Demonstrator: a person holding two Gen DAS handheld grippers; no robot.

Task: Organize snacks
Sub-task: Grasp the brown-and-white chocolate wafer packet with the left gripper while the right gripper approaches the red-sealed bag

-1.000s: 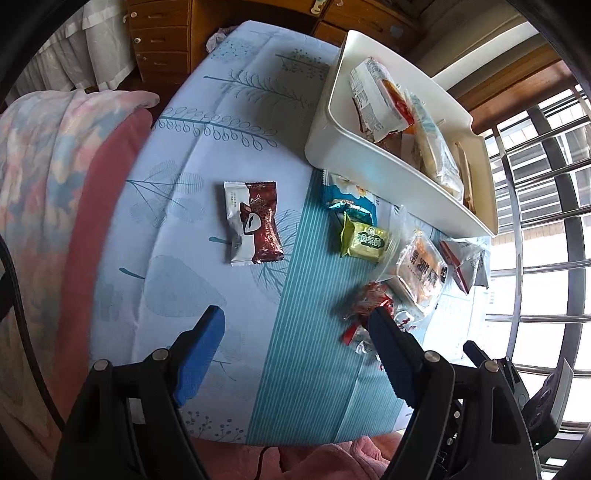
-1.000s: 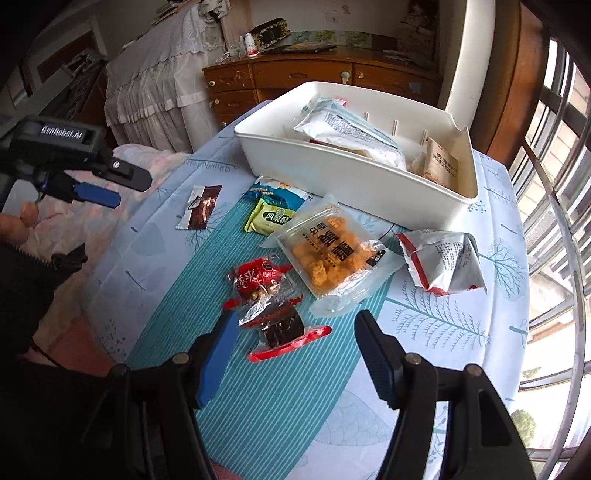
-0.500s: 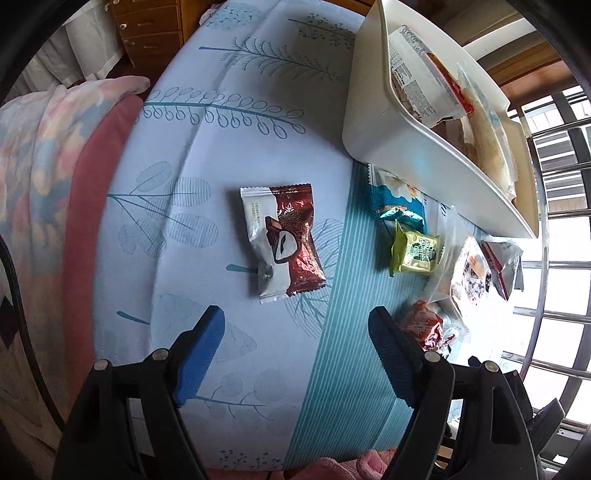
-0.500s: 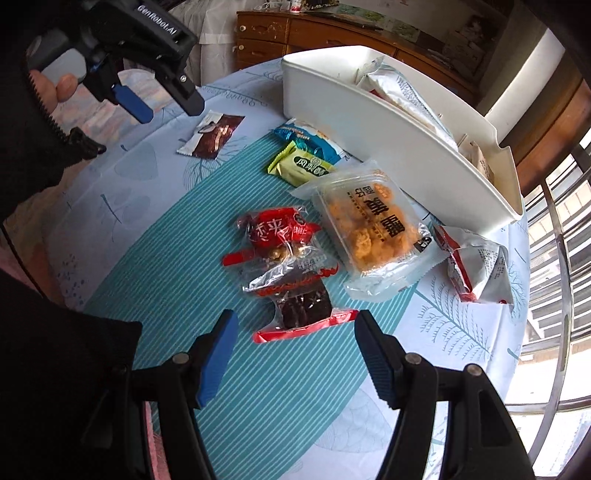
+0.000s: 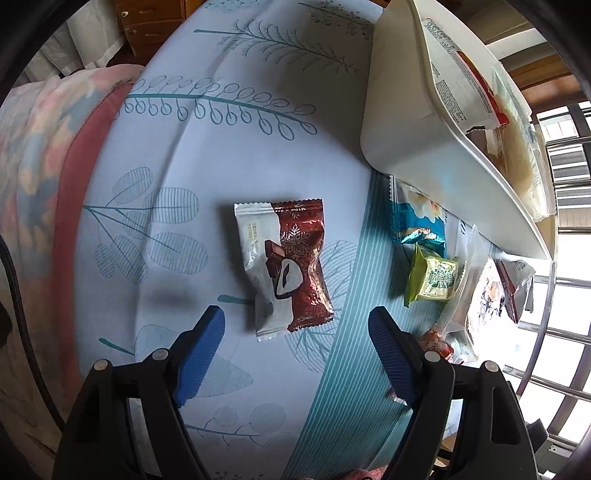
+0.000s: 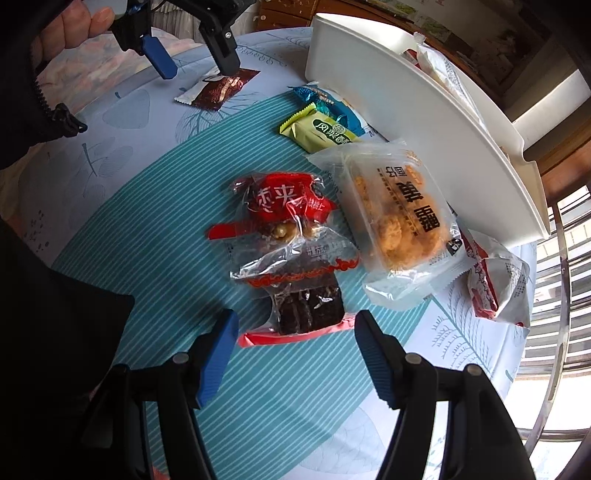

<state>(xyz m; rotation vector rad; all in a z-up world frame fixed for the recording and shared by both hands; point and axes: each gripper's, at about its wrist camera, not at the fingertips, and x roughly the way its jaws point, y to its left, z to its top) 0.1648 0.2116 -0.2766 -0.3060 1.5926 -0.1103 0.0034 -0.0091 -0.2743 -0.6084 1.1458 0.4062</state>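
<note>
My left gripper (image 5: 297,323) hangs open just above a brown-and-white chocolate snack packet (image 5: 286,266) lying flat on the tablecloth; the packet's near end sits between the blue fingertips. The same packet (image 6: 218,90) shows far left in the right wrist view, under the left gripper (image 6: 195,68). My right gripper (image 6: 295,326) is open over a clear packet of dark dried fruit with red trim (image 6: 306,306). A red date snack (image 6: 284,206) overlaps its far end. A white bin (image 5: 417,122) holding several packets stands at the right.
Blue packet (image 5: 419,218), green packet (image 5: 434,278), clear pack of orange puffs (image 6: 395,218) and a red-and-silver bag (image 6: 495,280) lie along the bin (image 6: 413,99). A floral blanket (image 5: 40,155) is left of the table. Window bars (image 6: 561,266) stand right. A person's hand (image 6: 70,26) grips the left tool.
Both grippers have come down toward the table. The chocolate packet now lies between the left fingertips, and the dark fruit packet sits between the right fingertips. Neither opening has changed.
</note>
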